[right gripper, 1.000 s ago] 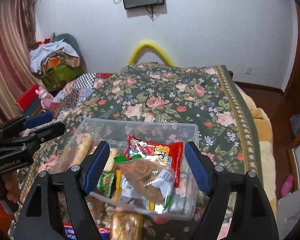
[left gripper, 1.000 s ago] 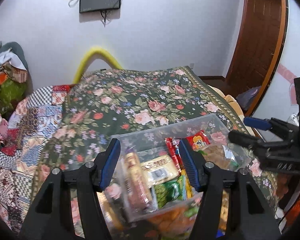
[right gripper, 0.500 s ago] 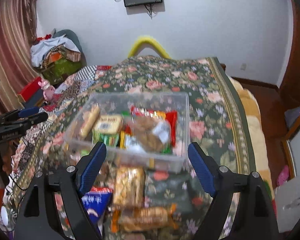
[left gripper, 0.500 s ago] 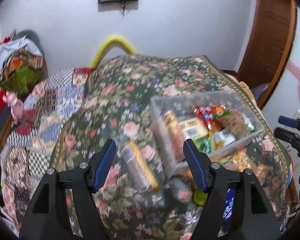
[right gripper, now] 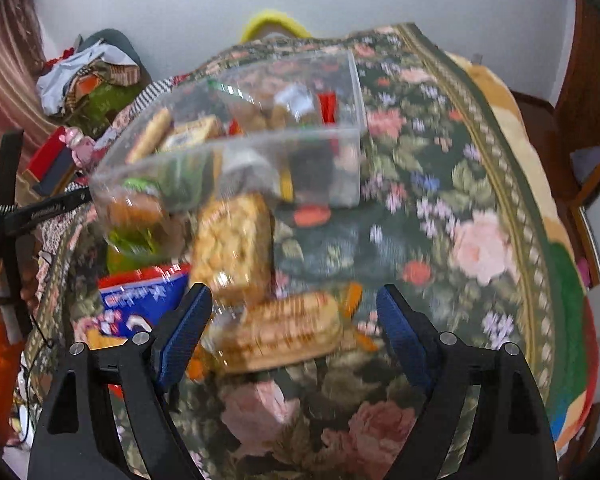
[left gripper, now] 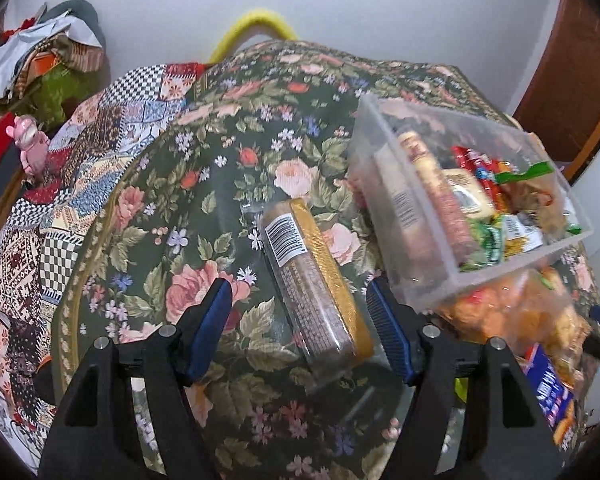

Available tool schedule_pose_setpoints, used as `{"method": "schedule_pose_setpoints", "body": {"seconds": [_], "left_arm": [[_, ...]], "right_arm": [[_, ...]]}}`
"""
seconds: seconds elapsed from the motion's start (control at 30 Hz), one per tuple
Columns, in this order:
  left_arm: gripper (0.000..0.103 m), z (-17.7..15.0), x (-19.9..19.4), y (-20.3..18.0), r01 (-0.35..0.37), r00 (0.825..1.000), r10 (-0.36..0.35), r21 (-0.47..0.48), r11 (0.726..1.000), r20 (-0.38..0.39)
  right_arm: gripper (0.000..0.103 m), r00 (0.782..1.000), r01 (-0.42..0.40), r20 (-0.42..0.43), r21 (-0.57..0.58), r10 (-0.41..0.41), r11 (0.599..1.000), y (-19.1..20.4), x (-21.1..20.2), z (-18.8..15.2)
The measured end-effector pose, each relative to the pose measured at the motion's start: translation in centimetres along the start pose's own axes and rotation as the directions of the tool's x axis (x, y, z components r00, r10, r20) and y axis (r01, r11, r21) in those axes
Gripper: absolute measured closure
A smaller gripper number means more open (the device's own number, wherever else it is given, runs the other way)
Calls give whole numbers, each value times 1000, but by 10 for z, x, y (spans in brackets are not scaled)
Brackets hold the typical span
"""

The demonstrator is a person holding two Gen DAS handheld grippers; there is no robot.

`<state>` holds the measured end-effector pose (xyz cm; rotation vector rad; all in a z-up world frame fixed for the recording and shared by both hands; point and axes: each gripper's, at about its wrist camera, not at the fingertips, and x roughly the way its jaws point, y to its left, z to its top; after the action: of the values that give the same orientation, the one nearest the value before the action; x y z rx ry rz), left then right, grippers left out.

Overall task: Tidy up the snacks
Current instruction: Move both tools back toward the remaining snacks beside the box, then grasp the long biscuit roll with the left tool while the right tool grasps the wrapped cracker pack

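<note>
Left wrist camera sits low over the near-left part of the floral bedspread (left gripper: 228, 152), looking up the bed toward the white wall, close enough that the clear bin (left gripper: 404, 216) fills its right side. Right wrist camera hangs over the near edge further right, also facing the wall, tipped down and blurred, with the bin (right gripper: 228, 160) up and left of centre and the bedspread (right gripper: 460, 208) running away to the right edge. Both share the bin, the loose packets at its near side, the yellow arch (left gripper: 256, 24) (right gripper: 274, 24) at the far end, and the clothes pile (left gripper: 44, 60) (right gripper: 88, 76).
</note>
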<state>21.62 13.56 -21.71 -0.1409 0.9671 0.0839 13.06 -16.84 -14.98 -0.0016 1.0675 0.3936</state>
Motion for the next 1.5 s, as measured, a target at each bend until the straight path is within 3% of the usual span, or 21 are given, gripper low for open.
{"method": "schedule_pose_setpoints", "body": {"seconds": [0.1,0.33,0.57,0.67,0.93,1.1,1.33,1.4,1.43,1.5], "left_arm": [[34,2,14,0,-10,1000,10,-3,1000,-14],[36,2,40,2,-15,999,14,-17,1000,-35],[64,-9,43,2,-22,999,22,2,1000,-29],[65,-17,37,3,-16,1000,17,10,1000,-26],[66,-41,13,2,-13,1000,14,37,999,-26],[67,-48,-4,1,6,1000,-6,21,1000,-19],[68,-42,-44,-7,25,998,-27,38,999,53],[84,-38,-55,-12,25,997,-29,52,998,75],[103,-37,-61,-15,30,996,-35,58,998,82],[103,-32,-72,-18,39,993,-45,63,997,107]], "right_arm": [[20,1000,0,-19,4,0,1000,2,4,-6],[7,1000,-1,-26,3,1,1000,4,9,-10],[4,999,47,-23,-56,-48,997,14,17,-12],[4,998,51,-17,-59,-52,997,14,17,-13],[28,999,45,3,-49,-44,998,11,13,-13],[31,998,59,22,-37,-58,998,8,3,-17],[32,994,76,75,-11,-75,997,-2,-19,-16],[32,992,82,95,-8,-81,997,-2,-24,-12],[32,991,83,105,-6,-81,997,-1,-27,-10],[32,989,78,129,0,-77,997,-3,-34,-6]]}}
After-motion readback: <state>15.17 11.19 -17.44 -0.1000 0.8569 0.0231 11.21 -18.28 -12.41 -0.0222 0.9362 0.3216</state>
